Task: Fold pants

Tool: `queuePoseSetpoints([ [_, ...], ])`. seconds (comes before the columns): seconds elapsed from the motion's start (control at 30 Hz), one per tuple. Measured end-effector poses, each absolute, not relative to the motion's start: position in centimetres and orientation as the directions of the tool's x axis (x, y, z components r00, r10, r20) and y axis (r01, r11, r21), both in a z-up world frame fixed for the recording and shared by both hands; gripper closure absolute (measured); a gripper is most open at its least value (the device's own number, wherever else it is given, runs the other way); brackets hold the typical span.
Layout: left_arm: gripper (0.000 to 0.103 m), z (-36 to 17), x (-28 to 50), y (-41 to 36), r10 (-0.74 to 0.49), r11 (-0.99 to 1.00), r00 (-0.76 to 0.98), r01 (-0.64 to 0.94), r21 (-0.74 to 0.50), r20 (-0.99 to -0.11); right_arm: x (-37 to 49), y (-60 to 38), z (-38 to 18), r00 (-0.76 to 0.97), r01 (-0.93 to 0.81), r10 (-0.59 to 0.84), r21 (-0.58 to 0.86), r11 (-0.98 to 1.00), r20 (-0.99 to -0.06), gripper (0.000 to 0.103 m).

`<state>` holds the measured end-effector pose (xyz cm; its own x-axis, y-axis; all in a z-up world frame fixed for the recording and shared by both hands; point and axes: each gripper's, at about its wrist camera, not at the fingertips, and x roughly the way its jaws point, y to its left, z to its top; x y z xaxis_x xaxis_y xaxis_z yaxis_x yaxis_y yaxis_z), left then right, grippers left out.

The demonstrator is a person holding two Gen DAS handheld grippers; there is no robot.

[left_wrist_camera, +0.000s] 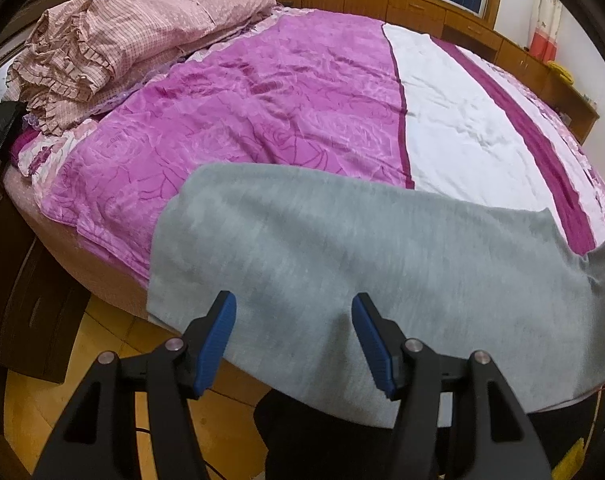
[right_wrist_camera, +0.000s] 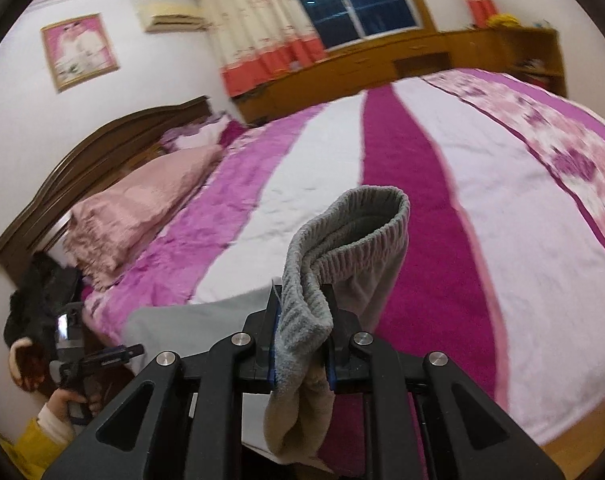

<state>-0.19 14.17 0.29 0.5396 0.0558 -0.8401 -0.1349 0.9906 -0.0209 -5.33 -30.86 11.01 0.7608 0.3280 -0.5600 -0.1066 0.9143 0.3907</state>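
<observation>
The grey pants (left_wrist_camera: 362, 256) lie across the near edge of the bed, one part hanging over the edge. My left gripper (left_wrist_camera: 293, 306) is open just above the grey cloth, holding nothing. In the right wrist view my right gripper (right_wrist_camera: 302, 300) is shut on the ribbed waistband of the grey pants (right_wrist_camera: 354, 220), lifted above the bed so that the band loops up ahead of the fingers and loose cloth hangs below. The left gripper (right_wrist_camera: 98, 360) and the hand that holds it show at the lower left of that view.
The bed carries a pink, white and magenta striped blanket (left_wrist_camera: 286, 92). A rolled checked quilt (left_wrist_camera: 114, 44) lies at the head end by the wooden headboard (right_wrist_camera: 102, 152). Low wooden cabinets (left_wrist_camera: 422, 4) run under the window. The floor (left_wrist_camera: 102, 340) is wooden.
</observation>
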Motion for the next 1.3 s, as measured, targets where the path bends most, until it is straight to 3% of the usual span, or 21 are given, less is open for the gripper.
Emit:
queuePoseSetpoints([
  [0.67, 0.040, 1.8, -0.7, 17.1, 0.052, 0.986, 0.580, -0.161, -0.052, -0.813, -0.9, -16.6, 13.3, 0.669, -0.345, 0.471, 0.322, 0.882, -0.575, 0.093],
  [1.03, 0.040, 2.0, -1.3, 18.6, 0.059, 0.982, 0.591, -0.180, -0.060, -0.805, 1.2, -10.7, 11.6, 0.610, -0.404, 0.511, 0.318, 0.858, -0.606, 0.093],
  [1.3, 0.040, 1.7, -1.6, 19.4, 0.054, 0.980, 0.593, -0.187, -0.073, -0.804, 2.7, -6.8, 7.7, 0.534, -0.439, 0.507, 0.290, 0.850, -0.677, 0.093],
])
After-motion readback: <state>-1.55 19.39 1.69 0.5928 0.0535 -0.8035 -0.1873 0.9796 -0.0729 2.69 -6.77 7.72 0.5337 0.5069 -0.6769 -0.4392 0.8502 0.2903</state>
